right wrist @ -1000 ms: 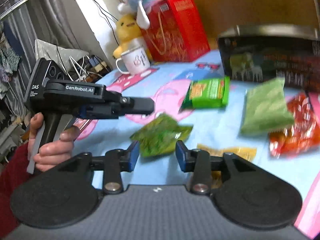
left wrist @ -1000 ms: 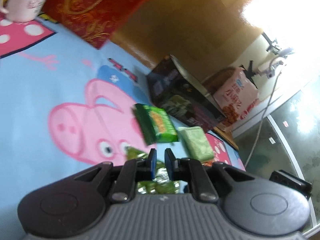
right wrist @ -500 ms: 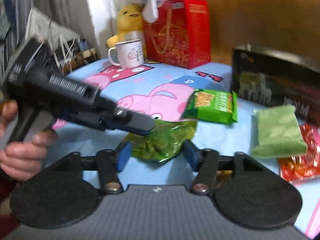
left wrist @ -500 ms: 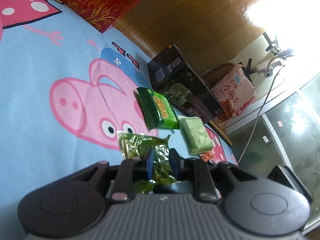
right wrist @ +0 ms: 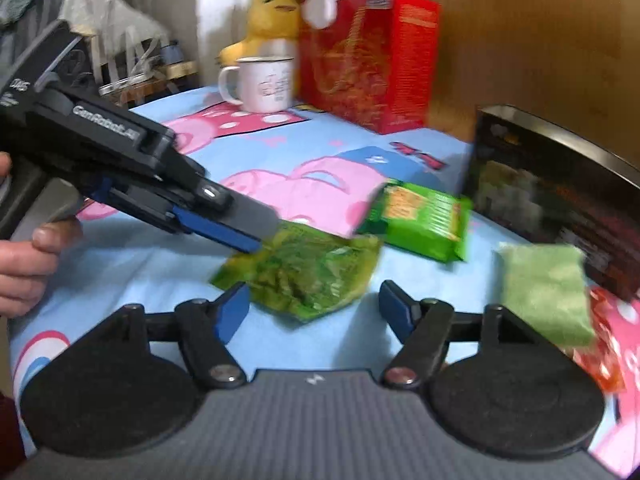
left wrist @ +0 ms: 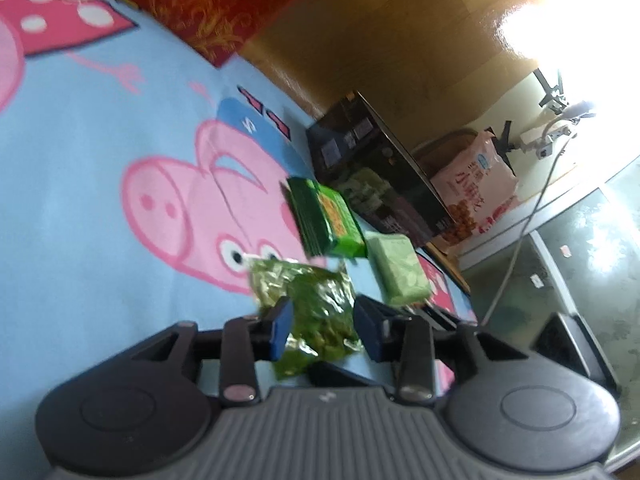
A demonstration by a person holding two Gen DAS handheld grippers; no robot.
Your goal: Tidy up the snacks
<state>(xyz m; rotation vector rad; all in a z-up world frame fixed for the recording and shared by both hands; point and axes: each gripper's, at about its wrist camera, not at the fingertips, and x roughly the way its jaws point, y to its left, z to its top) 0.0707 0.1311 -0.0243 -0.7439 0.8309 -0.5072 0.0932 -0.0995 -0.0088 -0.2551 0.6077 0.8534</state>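
A crinkly green snack bag (left wrist: 316, 304) (right wrist: 304, 272) lies on the blue cartoon blanket (left wrist: 80, 184). My left gripper (left wrist: 324, 330) straddles the bag's near end; its jaws are opening and the pads stand just off the foil. In the right wrist view the left gripper (right wrist: 256, 240) reaches in from the left, tips at the bag's left corner, with a hand on its handle. My right gripper (right wrist: 314, 312) is low in front of the bag, jaws opening wide, nothing pressed between them.
A bright green biscuit pack (right wrist: 420, 216) and a pale green packet (right wrist: 544, 292) lie to the right, with a red-orange packet (right wrist: 600, 344) beyond. A dark box (right wrist: 560, 192) stands behind them. A white mug (right wrist: 264, 84), red box (right wrist: 368, 56) and yellow plush (right wrist: 272, 12) are at the back.
The left jaws, earlier shut on the green bag held in the air, have parted and the bag now rests on the blanket. The right jaws have spread wider and the view rolled.
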